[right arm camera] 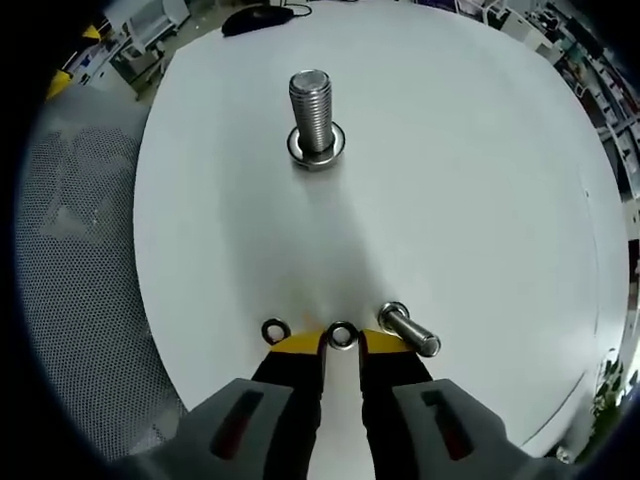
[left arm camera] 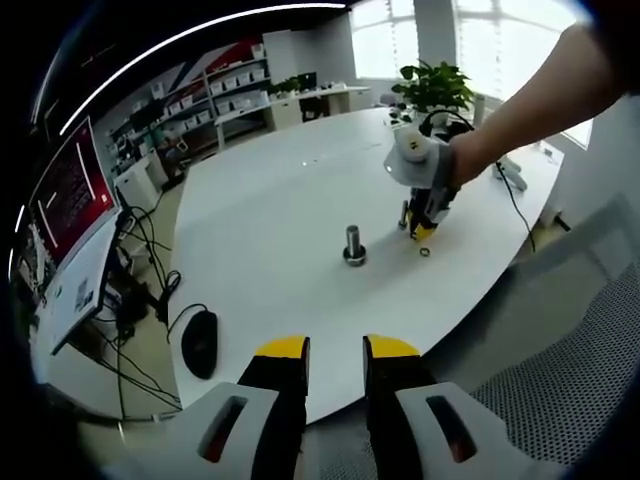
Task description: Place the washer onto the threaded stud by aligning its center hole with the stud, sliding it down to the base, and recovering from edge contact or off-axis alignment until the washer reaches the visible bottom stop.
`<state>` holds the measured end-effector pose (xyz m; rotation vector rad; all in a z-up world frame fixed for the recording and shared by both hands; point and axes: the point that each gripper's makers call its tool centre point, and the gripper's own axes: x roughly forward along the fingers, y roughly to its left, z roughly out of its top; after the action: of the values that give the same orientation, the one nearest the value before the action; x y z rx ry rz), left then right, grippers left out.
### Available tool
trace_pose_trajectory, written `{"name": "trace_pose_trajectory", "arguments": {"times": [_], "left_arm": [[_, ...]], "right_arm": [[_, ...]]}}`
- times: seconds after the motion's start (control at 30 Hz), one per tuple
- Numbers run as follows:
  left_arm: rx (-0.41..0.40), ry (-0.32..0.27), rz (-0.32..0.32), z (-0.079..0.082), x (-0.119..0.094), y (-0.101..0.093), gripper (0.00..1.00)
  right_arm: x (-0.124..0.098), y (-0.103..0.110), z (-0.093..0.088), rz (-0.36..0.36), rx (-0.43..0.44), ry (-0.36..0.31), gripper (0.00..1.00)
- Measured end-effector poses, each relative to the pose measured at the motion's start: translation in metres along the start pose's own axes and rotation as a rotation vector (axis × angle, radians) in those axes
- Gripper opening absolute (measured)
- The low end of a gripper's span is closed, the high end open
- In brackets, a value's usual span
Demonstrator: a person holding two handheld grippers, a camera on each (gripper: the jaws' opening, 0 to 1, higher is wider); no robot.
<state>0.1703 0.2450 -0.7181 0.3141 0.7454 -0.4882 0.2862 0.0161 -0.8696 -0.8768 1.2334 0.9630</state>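
The threaded stud [right arm camera: 312, 100] stands upright on the white table [right arm camera: 480, 200], with a flat metal ring [right arm camera: 318, 150] around its foot. My right gripper [right arm camera: 342, 345] is low at the table's near edge, its yellow tips closed on a small washer [right arm camera: 342, 335] that lies flat between them. A second washer [right arm camera: 275, 330] lies just left of the jaws. In the left gripper view the stud [left arm camera: 354, 243] is mid-table, and the right gripper [left arm camera: 423, 228] is held tip-down beyond it by a person's arm, beside a loose washer [left arm camera: 425, 252]. My left gripper [left arm camera: 337, 350] hangs open off the table edge, holding nothing.
A loose bolt [right arm camera: 410, 332] lies just right of the right jaws. A black mouse [left arm camera: 199, 342] and cables sit at the table's left end, and a monitor [left arm camera: 70, 195] stands further left. A potted plant [left arm camera: 435, 88] is at the far end. A mesh chair [left arm camera: 560, 390] is at the right.
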Motion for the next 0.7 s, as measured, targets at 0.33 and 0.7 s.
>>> {"name": "trace_pose_trajectory", "arguments": {"times": [0.33, 0.7], "left_arm": [[0.002, 0.004, 0.003, -0.0004, 0.0005, 0.0007, 0.19], [0.007, 0.002, 0.006, -0.0002, -0.0001, 0.0003, 0.19]], "right_arm": [[0.0002, 0.0004, -0.0004, -0.029, 0.016, 0.044, 0.15], [0.0004, -0.0003, -0.0009, -0.034, 0.033, 0.027, 0.15]]}}
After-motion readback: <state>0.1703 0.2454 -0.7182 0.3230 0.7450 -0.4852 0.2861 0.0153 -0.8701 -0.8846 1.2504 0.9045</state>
